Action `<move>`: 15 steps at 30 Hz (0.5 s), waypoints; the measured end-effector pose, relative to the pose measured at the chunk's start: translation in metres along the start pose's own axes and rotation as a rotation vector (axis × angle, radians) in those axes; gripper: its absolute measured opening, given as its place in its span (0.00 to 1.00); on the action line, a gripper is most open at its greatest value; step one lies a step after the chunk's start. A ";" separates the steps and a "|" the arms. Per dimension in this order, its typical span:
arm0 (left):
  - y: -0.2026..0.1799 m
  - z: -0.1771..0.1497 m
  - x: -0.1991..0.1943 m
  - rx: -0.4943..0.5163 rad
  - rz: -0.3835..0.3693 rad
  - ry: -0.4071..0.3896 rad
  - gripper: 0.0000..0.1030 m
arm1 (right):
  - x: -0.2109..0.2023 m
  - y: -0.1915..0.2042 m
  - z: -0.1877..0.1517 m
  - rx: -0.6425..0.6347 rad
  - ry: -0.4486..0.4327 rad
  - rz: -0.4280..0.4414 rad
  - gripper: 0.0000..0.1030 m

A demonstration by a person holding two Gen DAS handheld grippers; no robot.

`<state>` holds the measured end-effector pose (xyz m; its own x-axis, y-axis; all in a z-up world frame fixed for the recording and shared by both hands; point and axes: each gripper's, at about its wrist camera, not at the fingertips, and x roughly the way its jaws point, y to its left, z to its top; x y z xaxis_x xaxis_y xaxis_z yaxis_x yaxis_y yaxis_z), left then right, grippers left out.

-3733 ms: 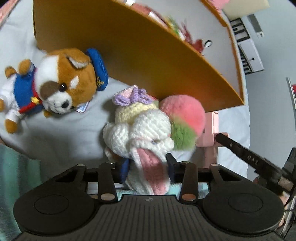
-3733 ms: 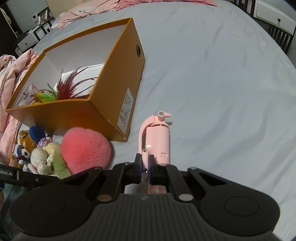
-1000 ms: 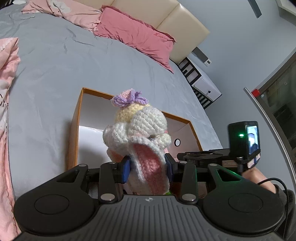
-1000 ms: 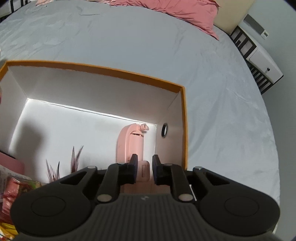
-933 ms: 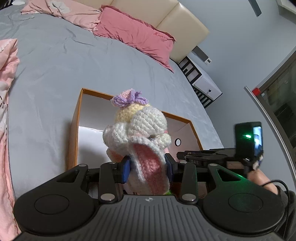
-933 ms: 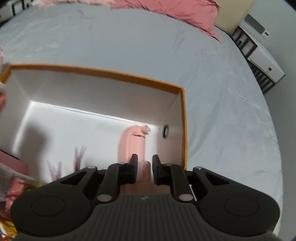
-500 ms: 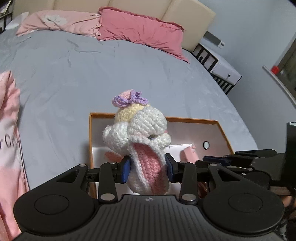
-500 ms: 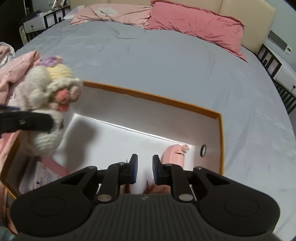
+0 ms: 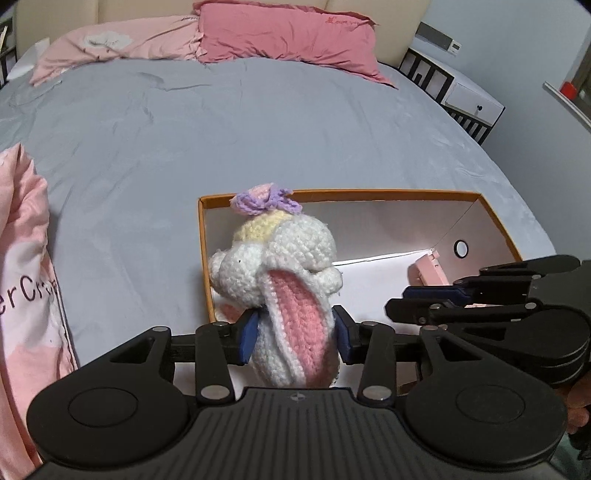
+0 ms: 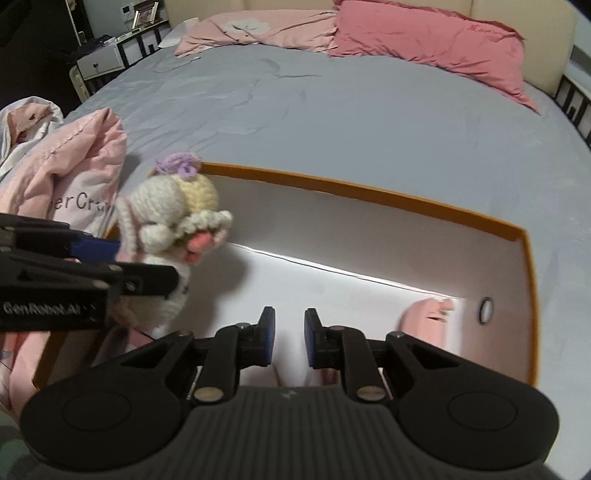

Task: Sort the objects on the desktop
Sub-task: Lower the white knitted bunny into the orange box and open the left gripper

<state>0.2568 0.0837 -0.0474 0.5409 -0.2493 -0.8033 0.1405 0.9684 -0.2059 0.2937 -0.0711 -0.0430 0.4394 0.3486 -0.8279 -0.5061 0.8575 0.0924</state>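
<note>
A white crochet bunny (image 9: 284, 266) with a pink ear and a purple bow hangs over the left end of the orange box (image 9: 369, 192). My left gripper (image 9: 295, 332) has its blue pads on the bunny's sides, and its jaws are opening. In the right wrist view the bunny (image 10: 170, 218) sits in the left gripper (image 10: 122, 262) above the box rim (image 10: 369, 194). My right gripper (image 10: 290, 336) is over the white box floor, its pads slightly apart with nothing between them. A pink object (image 10: 424, 321) lies inside at the box's right end. The left wrist view shows that pink object (image 9: 428, 271) just beyond the right gripper (image 9: 402, 299).
The box rests on a grey bed sheet (image 9: 258, 129). A pink bag with lettering (image 10: 81, 177) lies against the box's left side. Pink pillows (image 9: 288, 33) line the headboard. A white bedside cabinet (image 9: 469, 99) stands at the far right. Part of a hand (image 9: 576, 406) shows behind the right gripper.
The right gripper has drawn left and away from the pink object, which stays in the box. The left gripper has swung over the box's left end with the bunny, its pads slightly wider.
</note>
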 end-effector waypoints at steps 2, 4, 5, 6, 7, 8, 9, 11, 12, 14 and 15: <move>-0.002 -0.001 0.000 0.016 -0.001 -0.013 0.49 | 0.002 0.003 0.000 -0.001 0.000 0.031 0.17; -0.001 -0.002 -0.001 0.011 -0.008 -0.021 0.49 | 0.004 0.007 0.001 -0.015 0.003 0.059 0.17; 0.002 -0.002 -0.002 0.000 -0.024 -0.022 0.50 | 0.004 0.010 0.000 -0.022 0.004 0.069 0.17; 0.005 -0.002 -0.004 -0.014 -0.042 -0.023 0.51 | 0.004 0.011 0.000 -0.027 0.004 0.077 0.17; 0.008 -0.003 -0.007 -0.029 -0.063 -0.033 0.53 | 0.003 0.013 0.001 -0.028 0.003 0.087 0.17; 0.010 -0.005 -0.011 -0.036 -0.073 -0.047 0.55 | 0.004 0.014 0.002 -0.024 0.004 0.096 0.17; 0.012 -0.006 -0.015 -0.042 -0.071 -0.061 0.59 | 0.007 0.016 0.005 -0.018 0.006 0.103 0.17; 0.017 -0.008 -0.025 -0.055 -0.067 -0.095 0.59 | 0.010 0.018 0.008 -0.008 0.008 0.115 0.17; 0.020 -0.008 -0.028 -0.067 -0.074 -0.109 0.59 | 0.011 0.019 0.009 -0.007 0.010 0.115 0.18; 0.027 -0.009 -0.037 -0.107 -0.087 -0.147 0.59 | 0.014 0.021 0.012 -0.005 0.016 0.115 0.19; 0.030 -0.010 -0.040 -0.124 -0.089 -0.165 0.59 | 0.016 0.022 0.014 -0.002 0.021 0.118 0.22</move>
<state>0.2310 0.1229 -0.0265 0.6603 -0.3206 -0.6791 0.0963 0.9330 -0.3468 0.3001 -0.0417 -0.0467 0.3610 0.4393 -0.8226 -0.5547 0.8103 0.1892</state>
